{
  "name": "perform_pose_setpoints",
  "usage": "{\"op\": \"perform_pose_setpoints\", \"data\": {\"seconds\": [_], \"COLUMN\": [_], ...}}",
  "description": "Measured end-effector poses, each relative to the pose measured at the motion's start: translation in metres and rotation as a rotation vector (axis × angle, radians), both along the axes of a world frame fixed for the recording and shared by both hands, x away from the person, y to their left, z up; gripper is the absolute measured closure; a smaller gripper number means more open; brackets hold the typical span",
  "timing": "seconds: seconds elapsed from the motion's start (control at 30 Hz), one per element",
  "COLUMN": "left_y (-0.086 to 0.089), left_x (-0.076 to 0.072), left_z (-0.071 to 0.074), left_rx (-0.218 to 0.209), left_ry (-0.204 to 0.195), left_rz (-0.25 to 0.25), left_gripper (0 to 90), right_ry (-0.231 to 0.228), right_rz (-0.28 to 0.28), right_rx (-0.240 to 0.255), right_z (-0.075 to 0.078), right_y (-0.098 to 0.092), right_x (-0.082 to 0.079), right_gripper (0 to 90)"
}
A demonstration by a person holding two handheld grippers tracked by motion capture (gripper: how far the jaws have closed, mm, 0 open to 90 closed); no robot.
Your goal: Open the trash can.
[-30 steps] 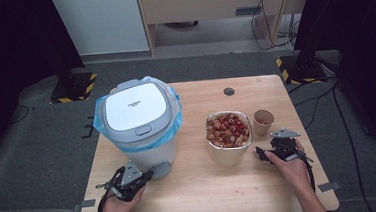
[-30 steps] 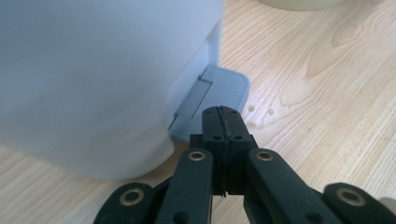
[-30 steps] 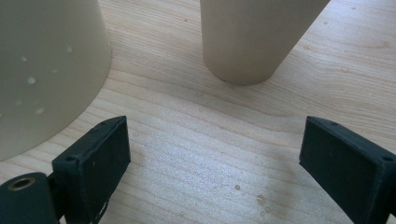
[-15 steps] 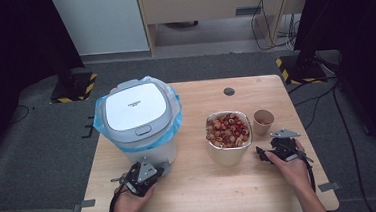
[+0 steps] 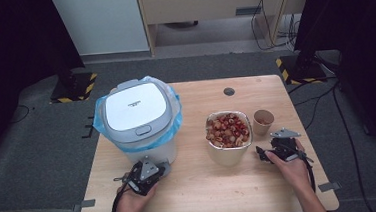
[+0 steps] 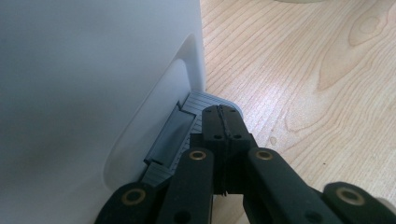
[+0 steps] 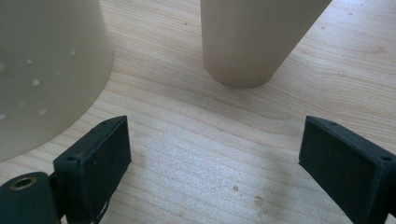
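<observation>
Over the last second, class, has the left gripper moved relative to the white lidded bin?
Yes. The shut left gripper has moved rightwards, reaching the grey pedal of the white lidded bin.

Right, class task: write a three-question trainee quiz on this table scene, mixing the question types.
1. True or false: the left hand-held gripper has its jaws shut at the grey pedal of the white lidded plastic bin.
2. What stands nearest the right hand-held gripper? A the small brown paper cup; B a bottle; C a plate.
3. Fill in: the beige tub holds ___ pieces.

Key: 1 true; 2 A; 3 reddish.
</observation>
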State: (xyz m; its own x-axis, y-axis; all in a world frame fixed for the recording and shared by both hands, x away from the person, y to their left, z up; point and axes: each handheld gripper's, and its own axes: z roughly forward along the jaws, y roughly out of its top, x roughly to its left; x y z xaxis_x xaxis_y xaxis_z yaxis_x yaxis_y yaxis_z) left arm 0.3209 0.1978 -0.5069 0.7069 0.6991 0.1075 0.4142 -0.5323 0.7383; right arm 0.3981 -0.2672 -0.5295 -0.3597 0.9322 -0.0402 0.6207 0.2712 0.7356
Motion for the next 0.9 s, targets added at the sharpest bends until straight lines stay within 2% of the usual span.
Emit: {"op": "perform_pose_setpoints", "data": {"seconds": [0.17, 0.33, 0.4, 0.43, 0.5, 0.8, 0.9], "left_y": [-0.001, -0.003, -0.002, -0.003, -0.005, -0.003, -0.004], "left_x": [0.001, 0.002, 0.003, 0.002, 0.002, 0.003, 0.002], "left_z": [-0.001, -0.004, -0.005, -0.006, -0.007, -0.008, -0.008], "left_rx": [0.006, 0.031, 0.029, 0.034, 0.071, 0.046, 0.042], "left_ry": [0.009, 0.018, 0.029, 0.030, 0.026, 0.041, 0.039], "left_rz": [0.001, -0.005, -0.006, -0.005, -0.013, -0.007, -0.005], "left_gripper": [89.8, 89.8, 89.9, 89.9, 89.9, 89.9, 89.9], "right_ry": [-0.006, -0.025, -0.038, -0.049, -0.068, -0.112, -0.104], "right_rz": [0.003, 0.005, 0.001, 0.005, 0.005, 0.016, 0.003], "right_rx": [0.000, 0.025, 0.049, 0.056, 0.068, 0.066, 0.072], "right_z": [0.000, 0.002, 0.005, 0.007, 0.011, 0.029, 0.031], "right_y": [0.000, 0.000, 0.000, 0.000, 0.001, -0.004, -0.010], "right_x": [0.000, -0.001, -0.001, -0.002, -0.002, 0.007, 0.013], "right_gripper": [9.0, 8.0, 7.2, 6.7, 6.5, 7.7, 7.9]}}
